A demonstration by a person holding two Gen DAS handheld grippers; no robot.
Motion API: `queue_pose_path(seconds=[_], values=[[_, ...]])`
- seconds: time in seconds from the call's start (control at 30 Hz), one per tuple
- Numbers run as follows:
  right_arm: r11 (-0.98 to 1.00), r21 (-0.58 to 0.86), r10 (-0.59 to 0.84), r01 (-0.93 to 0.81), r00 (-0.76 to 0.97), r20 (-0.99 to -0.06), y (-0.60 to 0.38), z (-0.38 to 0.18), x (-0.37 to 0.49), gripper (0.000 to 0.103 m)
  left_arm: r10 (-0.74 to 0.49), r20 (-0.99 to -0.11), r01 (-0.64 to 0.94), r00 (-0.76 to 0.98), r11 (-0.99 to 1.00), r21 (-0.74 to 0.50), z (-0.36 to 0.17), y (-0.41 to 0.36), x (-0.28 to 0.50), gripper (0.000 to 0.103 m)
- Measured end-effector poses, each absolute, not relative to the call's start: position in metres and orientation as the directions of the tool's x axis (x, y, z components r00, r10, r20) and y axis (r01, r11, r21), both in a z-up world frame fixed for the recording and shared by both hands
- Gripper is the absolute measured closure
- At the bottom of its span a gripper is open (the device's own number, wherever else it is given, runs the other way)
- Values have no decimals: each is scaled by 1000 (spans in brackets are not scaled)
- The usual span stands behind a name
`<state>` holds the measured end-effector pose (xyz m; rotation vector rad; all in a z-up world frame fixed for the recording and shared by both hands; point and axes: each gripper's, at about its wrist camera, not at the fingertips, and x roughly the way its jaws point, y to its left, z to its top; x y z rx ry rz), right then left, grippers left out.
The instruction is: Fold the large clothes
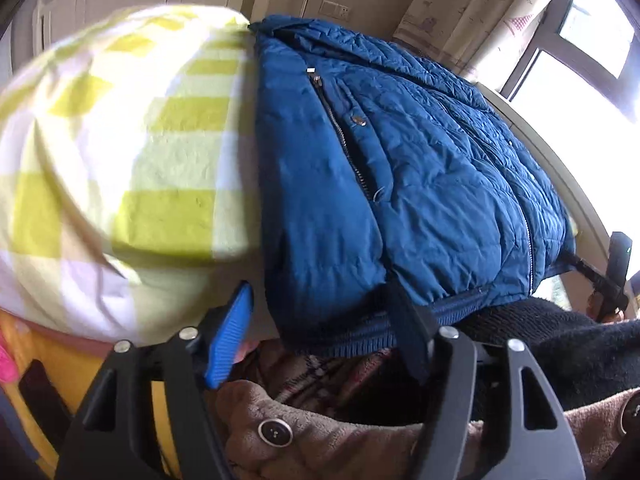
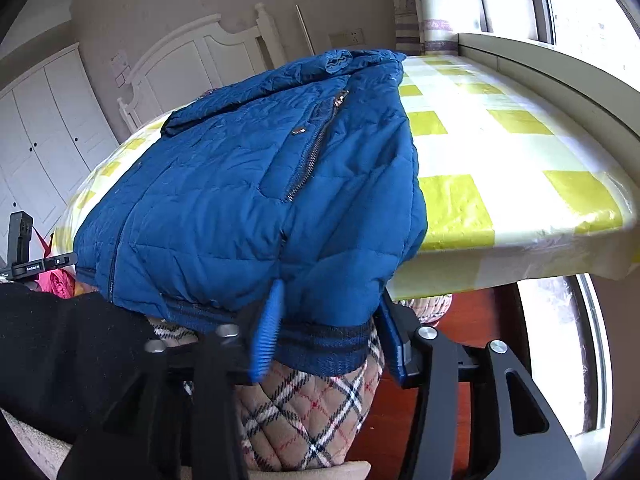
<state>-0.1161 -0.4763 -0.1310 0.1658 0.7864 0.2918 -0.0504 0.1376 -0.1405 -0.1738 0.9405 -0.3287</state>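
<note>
A blue quilted jacket lies on the bed with its sides folded in, zip and ribbed hem toward me; it also shows in the right wrist view. Its hem hangs over the near edge of the bed. My left gripper is open, its blue-padded fingers astride the hem's left corner. My right gripper is open too, fingers either side of the hem's right corner. The other gripper's body shows at the far side of each view.
The bed has a yellow-and-white checked cover. A window sill runs along its right side. A headboard and wardrobe stand behind. The person's plaid clothing and black sleeve are close below the grippers.
</note>
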Motion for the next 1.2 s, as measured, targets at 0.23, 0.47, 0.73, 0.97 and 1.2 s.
queue_pose_path(seconds=[0.23,0.47,0.73,0.97,1.2], values=[[938,297,339,-179,653,-677,-483,-147,-105,36,-500,-701,196,508,860,-472,-159,150,-34,36],[917,313,396,-248,660,-638,-478,-146,-111,68,-525,-657,289,541,850,-441,-145,138,-53,83],[872,332,476,-360,781,-403,-472,-84,-147,87,-676,-395,431,622,716,-549,-92,147,-65,86],[888,327,438,-322,809,-392,-466,-73,-147,88,-685,-338,397,645,679,-618,-90,157,-59,87],[847,263,521,-462,821,-235,-444,-12,-184,90,-658,-188,439,729,661,-609,-36,189,-95,88]])
